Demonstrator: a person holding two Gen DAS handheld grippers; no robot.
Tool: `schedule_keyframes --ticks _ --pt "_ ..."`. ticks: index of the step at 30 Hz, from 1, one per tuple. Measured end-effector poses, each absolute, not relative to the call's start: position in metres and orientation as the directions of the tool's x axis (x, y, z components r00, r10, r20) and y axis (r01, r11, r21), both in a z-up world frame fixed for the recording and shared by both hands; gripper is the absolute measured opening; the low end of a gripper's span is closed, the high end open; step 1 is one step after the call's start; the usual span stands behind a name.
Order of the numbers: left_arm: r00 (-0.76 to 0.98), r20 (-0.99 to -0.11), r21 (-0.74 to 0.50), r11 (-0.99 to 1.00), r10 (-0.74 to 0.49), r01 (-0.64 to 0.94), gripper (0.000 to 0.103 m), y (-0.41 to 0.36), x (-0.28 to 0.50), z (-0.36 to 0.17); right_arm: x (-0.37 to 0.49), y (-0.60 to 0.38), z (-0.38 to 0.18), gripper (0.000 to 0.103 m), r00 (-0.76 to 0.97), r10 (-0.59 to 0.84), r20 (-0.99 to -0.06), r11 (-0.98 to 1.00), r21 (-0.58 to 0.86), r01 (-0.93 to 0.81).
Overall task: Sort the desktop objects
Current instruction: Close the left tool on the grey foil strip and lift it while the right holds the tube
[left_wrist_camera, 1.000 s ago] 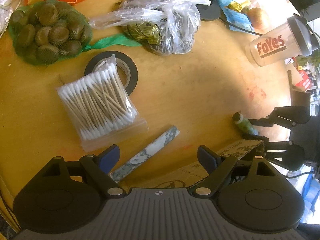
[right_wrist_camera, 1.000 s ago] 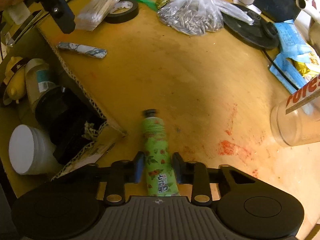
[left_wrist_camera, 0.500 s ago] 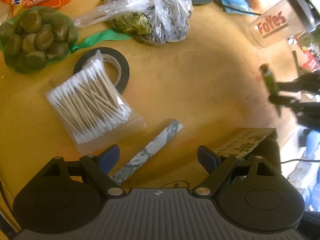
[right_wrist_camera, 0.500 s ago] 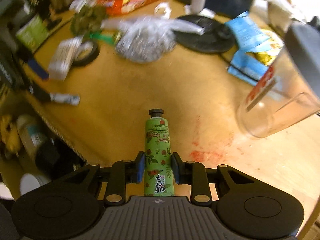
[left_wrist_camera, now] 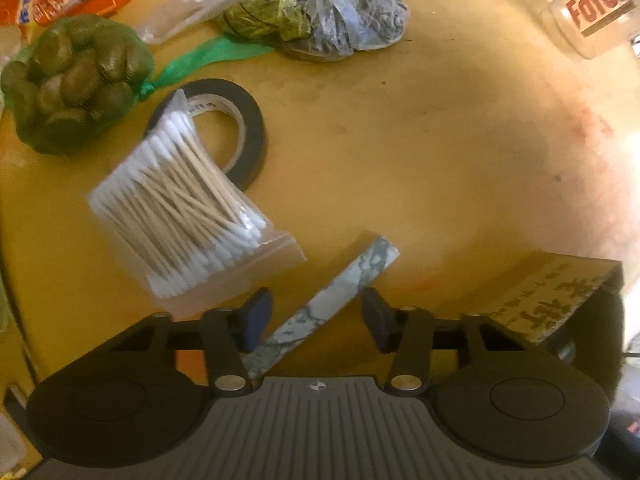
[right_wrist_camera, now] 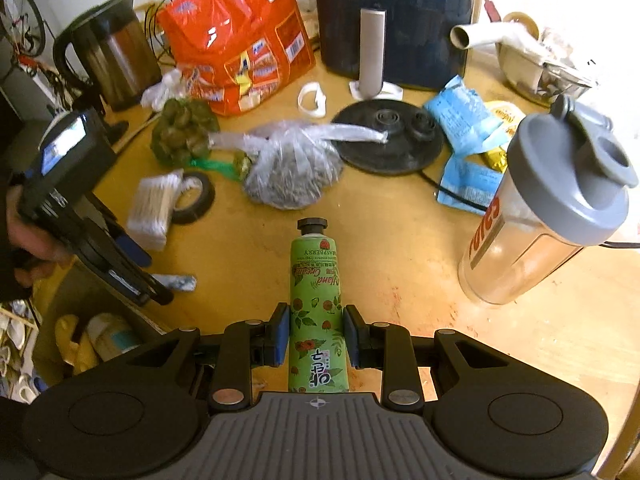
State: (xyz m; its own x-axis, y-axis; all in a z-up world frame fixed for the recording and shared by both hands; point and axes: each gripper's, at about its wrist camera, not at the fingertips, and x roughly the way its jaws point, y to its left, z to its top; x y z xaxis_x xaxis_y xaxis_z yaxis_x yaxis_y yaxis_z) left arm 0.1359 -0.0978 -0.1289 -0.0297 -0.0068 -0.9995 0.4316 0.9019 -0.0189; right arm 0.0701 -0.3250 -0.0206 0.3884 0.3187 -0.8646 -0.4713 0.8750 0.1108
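Left hand-held gripper [left_wrist_camera: 316,318]: closing around marbled stick [left_wrist_camera: 320,312] on desk [left_wrist_camera: 440,160], pads not yet pressing.
Right hand-held gripper [right_wrist_camera: 316,336]: clamped on green hand-cream tube [right_wrist_camera: 316,304].

Left wrist: close, straight down. Right wrist: higher, oblique. Shared: cotton swabs [left_wrist_camera: 176,208] [right_wrist_camera: 154,204].

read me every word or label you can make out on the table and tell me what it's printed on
"FoYes": red letters on the clear plastic shaker bottle.
"Hand Cream" and "RASPBERRY": on the green hand cream tube gripped in the right gripper.
Orange snack bag: print too blurred to read.
Cardboard box flap: characters, not legible.
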Motion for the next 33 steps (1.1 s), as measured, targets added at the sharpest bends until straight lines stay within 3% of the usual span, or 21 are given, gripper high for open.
schedule_keyframes --ticks 2,14,15,22,27,29,32,33 --pt "-0.019 -1.0 -0.008 0.901 0.0 0.434 0.029 -0.097 0.135 -0.127 0.069 -0.326 -0.018 0.031 0.396 0.323 -0.86 0.879 0.117 -0.462" --pt "0.056 -0.998 0.003 0.883 -0.027 0.469 0.018 -0.09 0.134 -0.106 0.06 -0.331 -0.019 0.031 0.401 0.329 -0.855 0.891 0.14 -0.432" --pt "0.057 -0.997 -0.013 0.886 -0.045 0.464 0.0 -0.089 0.135 -0.102 0.06 -0.331 -0.019 0.031 0.402 0.33 -0.854 0.891 0.142 -0.431" --pt "0.085 -0.992 -0.046 0.879 -0.098 0.475 0.0 -0.085 0.137 -0.082 0.06 -0.33 -0.018 0.031 0.41 0.335 -0.848 0.894 0.148 -0.424" --pt "0.087 -0.994 -0.016 0.868 -0.068 0.496 0.003 -0.096 0.134 -0.1 0.059 -0.329 -0.016 0.031 0.414 0.34 -0.845 0.893 0.151 -0.425" --pt "0.076 -0.995 -0.012 0.864 -0.058 0.504 0.011 -0.095 0.131 -0.103 0.059 -0.329 -0.016 0.031 0.414 0.341 -0.844 0.892 0.152 -0.425" --pt "0.055 -0.996 -0.038 0.867 -0.075 0.497 0.013 -0.091 0.13 -0.102 0.058 -0.329 -0.016 0.031 0.413 0.343 -0.844 0.893 0.156 -0.423" --pt "0.047 -0.996 -0.045 0.871 -0.078 0.49 0.021 -0.089 0.131 -0.103 0.058 -0.33 -0.017 0.031 0.412 0.343 -0.844 0.893 0.157 -0.421"
